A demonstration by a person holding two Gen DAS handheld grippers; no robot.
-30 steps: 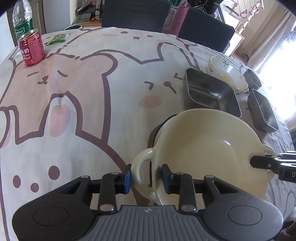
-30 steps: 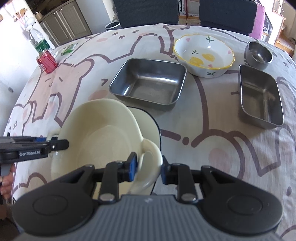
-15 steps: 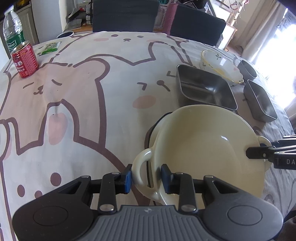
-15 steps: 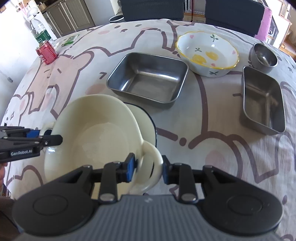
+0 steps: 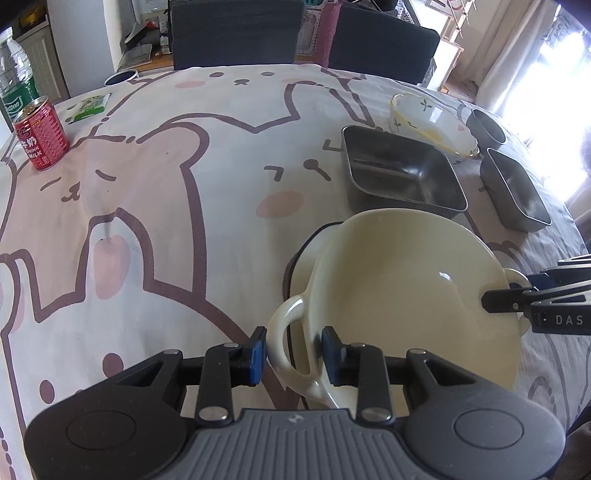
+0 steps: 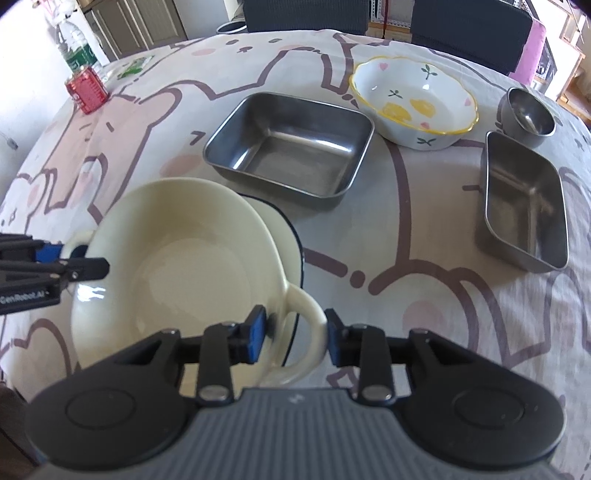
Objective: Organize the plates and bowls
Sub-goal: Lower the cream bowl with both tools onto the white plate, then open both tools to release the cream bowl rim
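A cream two-handled bowl [image 5: 406, 288] [image 6: 177, 258] lies over a cream plate with a dark rim [image 6: 288, 229] [image 5: 299, 254] on the cartoon tablecloth. My left gripper [image 5: 294, 352] is shut on the bowl's left handle [image 5: 284, 343], and its fingers [image 6: 85, 267] show at the left edge of the right wrist view. My right gripper [image 6: 295, 334] straddles the other handle [image 6: 306, 332]. Its jaws are opening, and a thin gap shows beside the blue pads. The right gripper's fingers [image 5: 517, 295] reach in from the right of the left wrist view.
Beyond the bowl stand a square steel tray [image 6: 288, 147], a flowered ceramic bowl [image 6: 413, 103], a small steel bowl [image 6: 528, 114] and a rectangular steel tray [image 6: 524, 206]. A red can [image 5: 40, 136], a water bottle [image 5: 14, 81] and a green packet [image 5: 88, 107] sit far left. Dark chairs [image 5: 236, 33] line the far edge.
The right gripper's pads have drawn a little apart around the bowl's handle. Both views have rolled slightly. The left grip on the other handle is unchanged.
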